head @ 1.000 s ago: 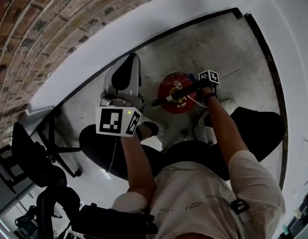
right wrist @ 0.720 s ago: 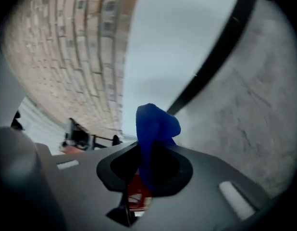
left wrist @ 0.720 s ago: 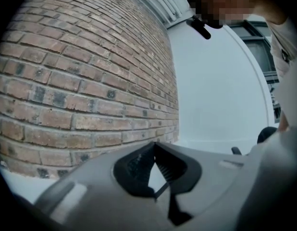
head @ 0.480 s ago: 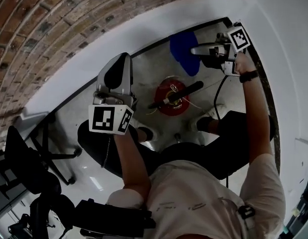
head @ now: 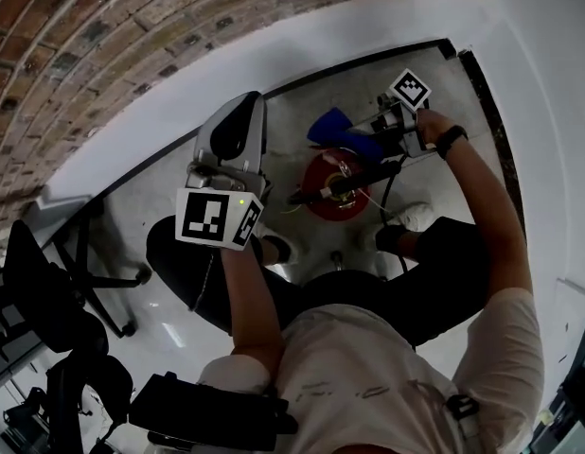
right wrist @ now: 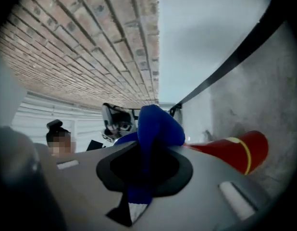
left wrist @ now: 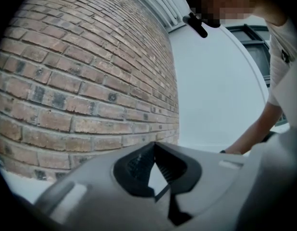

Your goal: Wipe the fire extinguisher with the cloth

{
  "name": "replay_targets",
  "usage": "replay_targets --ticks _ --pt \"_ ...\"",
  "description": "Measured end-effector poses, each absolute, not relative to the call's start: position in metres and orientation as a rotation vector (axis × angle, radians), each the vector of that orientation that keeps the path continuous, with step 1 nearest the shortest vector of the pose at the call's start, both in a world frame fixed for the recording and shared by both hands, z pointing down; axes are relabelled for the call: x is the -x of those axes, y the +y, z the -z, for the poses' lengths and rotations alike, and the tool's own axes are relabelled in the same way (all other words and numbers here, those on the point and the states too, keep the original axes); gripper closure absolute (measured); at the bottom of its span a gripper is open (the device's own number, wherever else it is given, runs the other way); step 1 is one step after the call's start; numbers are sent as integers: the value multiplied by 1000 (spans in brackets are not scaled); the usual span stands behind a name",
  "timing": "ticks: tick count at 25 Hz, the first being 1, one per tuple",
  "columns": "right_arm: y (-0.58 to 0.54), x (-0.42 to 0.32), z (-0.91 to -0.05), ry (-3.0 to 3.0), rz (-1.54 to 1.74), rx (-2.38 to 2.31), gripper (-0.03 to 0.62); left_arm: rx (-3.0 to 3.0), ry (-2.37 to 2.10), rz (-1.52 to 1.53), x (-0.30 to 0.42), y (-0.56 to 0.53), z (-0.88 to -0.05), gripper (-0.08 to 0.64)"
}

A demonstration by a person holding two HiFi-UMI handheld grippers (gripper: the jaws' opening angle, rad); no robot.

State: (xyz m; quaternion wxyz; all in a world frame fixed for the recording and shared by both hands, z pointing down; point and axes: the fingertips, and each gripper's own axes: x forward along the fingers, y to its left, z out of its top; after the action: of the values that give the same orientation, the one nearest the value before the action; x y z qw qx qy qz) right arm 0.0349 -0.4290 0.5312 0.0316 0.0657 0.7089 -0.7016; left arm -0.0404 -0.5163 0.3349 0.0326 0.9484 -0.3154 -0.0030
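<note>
Where the red fire extinguisher (head: 332, 185) stands on the floor at head-view centre, we note the blue cloth (head: 340, 130) just above it in frame, clamped in the right gripper (head: 373, 140). Left gripper (head: 238, 126), centre-left: jaws closed, empty.

Head view: steeply down from overhead onto fire extinguisher (head: 332, 185); left gripper view: tilted up at brick wall (left wrist: 81, 81); right gripper view: low, close beside the extinguisher, sharing it and the wall with head view.
</note>
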Motion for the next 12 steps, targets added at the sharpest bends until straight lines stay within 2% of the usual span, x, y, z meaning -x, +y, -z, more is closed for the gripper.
replay_targets --ticks 12 --pt "-399 -53 -829 2489 2485 655 531 -2859 -993 -103 48 -524 -375 558"
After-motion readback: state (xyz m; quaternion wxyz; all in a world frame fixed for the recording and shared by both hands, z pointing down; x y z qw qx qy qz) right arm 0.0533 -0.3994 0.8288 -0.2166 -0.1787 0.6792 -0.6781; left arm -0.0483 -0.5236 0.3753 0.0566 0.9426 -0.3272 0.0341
